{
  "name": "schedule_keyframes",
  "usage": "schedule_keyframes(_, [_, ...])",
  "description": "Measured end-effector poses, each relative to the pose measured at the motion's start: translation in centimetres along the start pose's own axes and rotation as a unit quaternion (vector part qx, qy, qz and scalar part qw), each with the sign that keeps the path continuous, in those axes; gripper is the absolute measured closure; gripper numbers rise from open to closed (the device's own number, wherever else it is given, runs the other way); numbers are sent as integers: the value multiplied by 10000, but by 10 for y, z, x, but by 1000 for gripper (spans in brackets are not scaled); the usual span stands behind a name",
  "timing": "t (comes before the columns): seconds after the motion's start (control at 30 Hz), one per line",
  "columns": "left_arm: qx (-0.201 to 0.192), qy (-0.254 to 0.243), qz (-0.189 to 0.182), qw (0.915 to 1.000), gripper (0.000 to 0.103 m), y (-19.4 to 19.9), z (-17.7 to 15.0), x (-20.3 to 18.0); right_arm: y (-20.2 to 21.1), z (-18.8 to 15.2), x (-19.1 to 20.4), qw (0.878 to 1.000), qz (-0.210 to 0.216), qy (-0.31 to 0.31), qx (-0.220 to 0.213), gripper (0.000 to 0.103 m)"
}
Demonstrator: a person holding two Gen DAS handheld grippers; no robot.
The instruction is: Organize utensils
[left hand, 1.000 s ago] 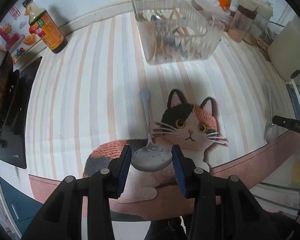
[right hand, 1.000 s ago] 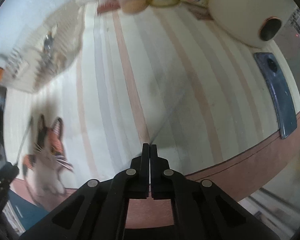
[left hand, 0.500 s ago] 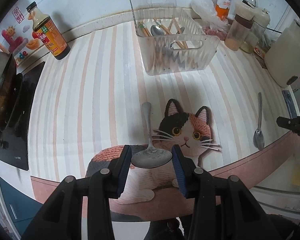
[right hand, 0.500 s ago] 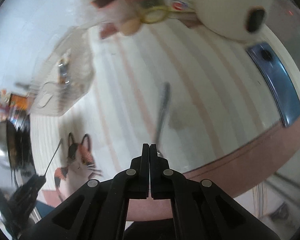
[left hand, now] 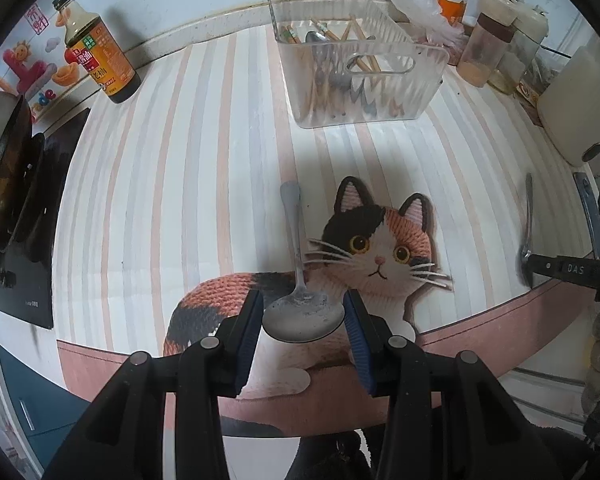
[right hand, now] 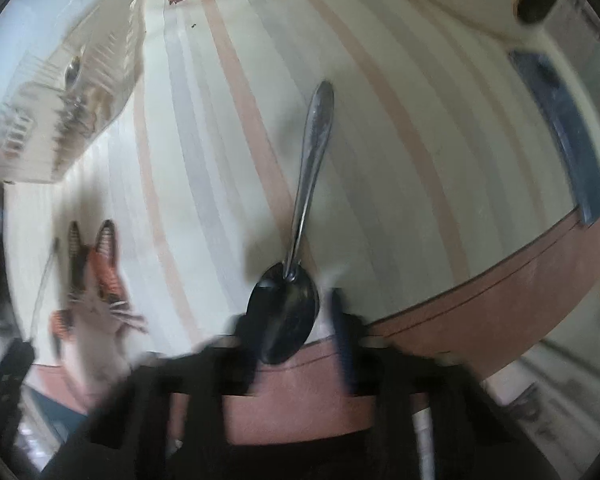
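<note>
Since the earlier frame, right gripper (right hand: pixel 296 320) has parted its jaws around a dark spoon (right hand: pixel 290 304) (blurred, lower centre). Left gripper (left hand: pixel 304 316) clasps a spoon (left hand: pixel 303 314) by its bowl; both likely go to the bin (left hand: pixel 356 80), upper centre.

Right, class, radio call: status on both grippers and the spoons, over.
Left gripper shut on matte spoon, lifted over cat mat. Right gripper blurred, jaws apart around shiny spoon. Clear basket ahead, path unobstructed.
</note>
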State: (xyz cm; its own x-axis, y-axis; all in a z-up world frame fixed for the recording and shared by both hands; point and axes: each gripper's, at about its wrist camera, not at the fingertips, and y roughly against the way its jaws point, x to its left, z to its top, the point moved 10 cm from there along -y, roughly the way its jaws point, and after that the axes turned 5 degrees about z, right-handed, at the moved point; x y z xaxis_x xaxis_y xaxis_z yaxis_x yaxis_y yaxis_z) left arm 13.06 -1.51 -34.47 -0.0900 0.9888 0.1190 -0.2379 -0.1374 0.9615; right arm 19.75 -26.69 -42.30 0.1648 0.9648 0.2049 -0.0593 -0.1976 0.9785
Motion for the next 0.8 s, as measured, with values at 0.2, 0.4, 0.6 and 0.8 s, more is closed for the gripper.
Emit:
schedule_keyframes(0.2, [-60, 78, 41, 9999, 65, 5, 1, 7, 5, -4, -3, 9997, 220, -28, -115, 103])
schedule_keyframes(0.4, [-281, 212, 29, 9994, 65, 26, 11, 18, 30, -1, 0, 9964, 748, -201, -347, 103])
schedule_keyframes(0.6, [-498, 171, 65, 9986, 65, 42, 24, 20, 22, 2, 1, 9918, 1117, -619, 31, 79])
schedule_keyframes(0.8, [-426, 93, 79, 9990, 65, 33, 18, 14, -1, -1, 17, 9997, 146, 90, 155, 39])
